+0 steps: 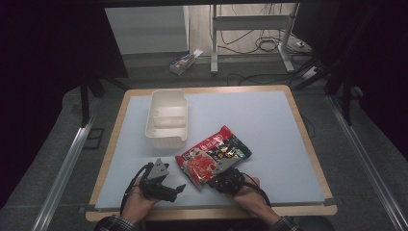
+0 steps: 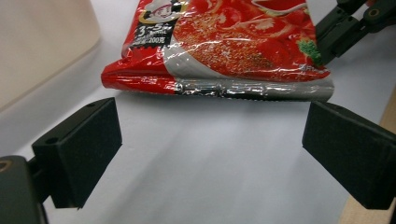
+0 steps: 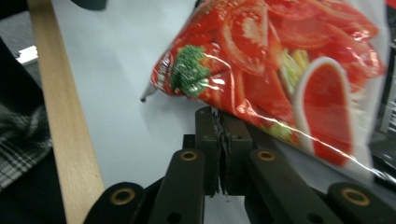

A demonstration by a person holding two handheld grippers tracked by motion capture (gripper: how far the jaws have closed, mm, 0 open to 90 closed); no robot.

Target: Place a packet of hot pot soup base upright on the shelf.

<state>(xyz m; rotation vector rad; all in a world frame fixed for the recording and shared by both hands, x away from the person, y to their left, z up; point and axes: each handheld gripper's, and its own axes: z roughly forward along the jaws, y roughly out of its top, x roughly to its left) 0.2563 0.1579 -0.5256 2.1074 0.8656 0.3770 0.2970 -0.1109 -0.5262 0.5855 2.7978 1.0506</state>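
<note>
Count: one red packet (image 1: 214,155), one white tray (image 1: 167,119), two grippers.
Packet axis: 2 to 8 o'clock.
Right gripper (image 3: 223,140): clenched on packet's edge.
Left gripper (image 2: 210,140): released, empty.

High view: fixed above the near edge, looks fwd and down on the whole table (image 1: 288,120), the packet (image 1: 214,154) near its front – far off, wide. Left gripper view: low over the mat, close, faces the packet (image 2: 219,51) end-on, w/ the right gripper (image 2: 348,28) beyond the packet's right corner. Right gripper view: v. close, looks up along the packet (image 3: 280,70) underside; table edge (image 3: 65,121) left of the packet. All three share the packet & the mat round it.
</note>
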